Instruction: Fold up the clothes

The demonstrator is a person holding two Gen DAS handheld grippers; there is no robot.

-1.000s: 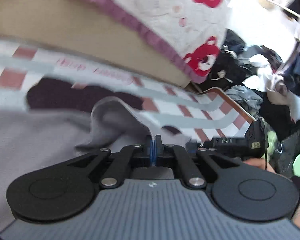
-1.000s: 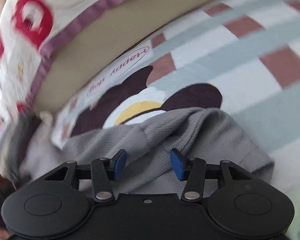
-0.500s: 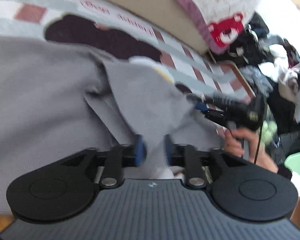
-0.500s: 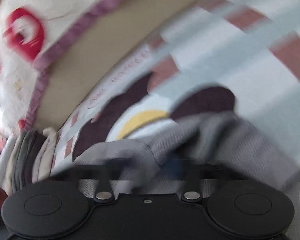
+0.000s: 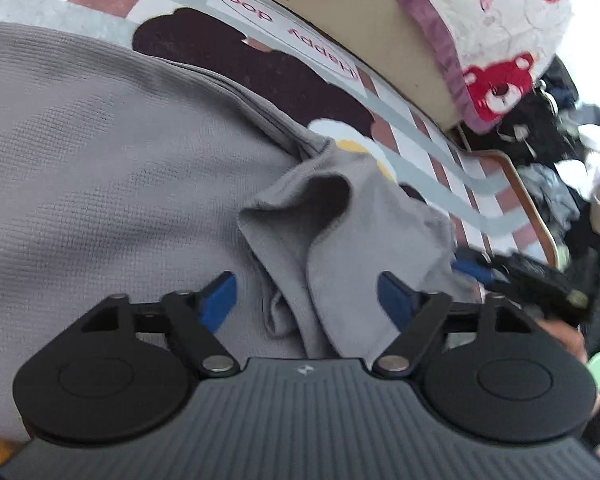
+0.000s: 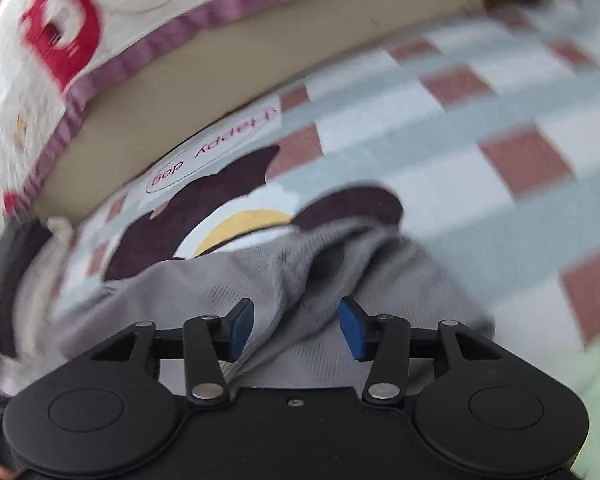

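A grey knit garment (image 5: pixel 100 168) lies rumpled, one corner folded over, on the checked blanket (image 6: pixel 440 152).

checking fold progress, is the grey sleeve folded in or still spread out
Folded in: the grey knit garment's sleeve lies doubled over its body, cuff opening upward.

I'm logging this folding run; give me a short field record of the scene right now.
garment: grey knit garment, lying on the mat, bunched fold at its edge
surface: checked play mat with cartoon dog print
left gripper: jaws opening, grey fold between them, pads not pressing
right gripper: jaws opening over grey fabric
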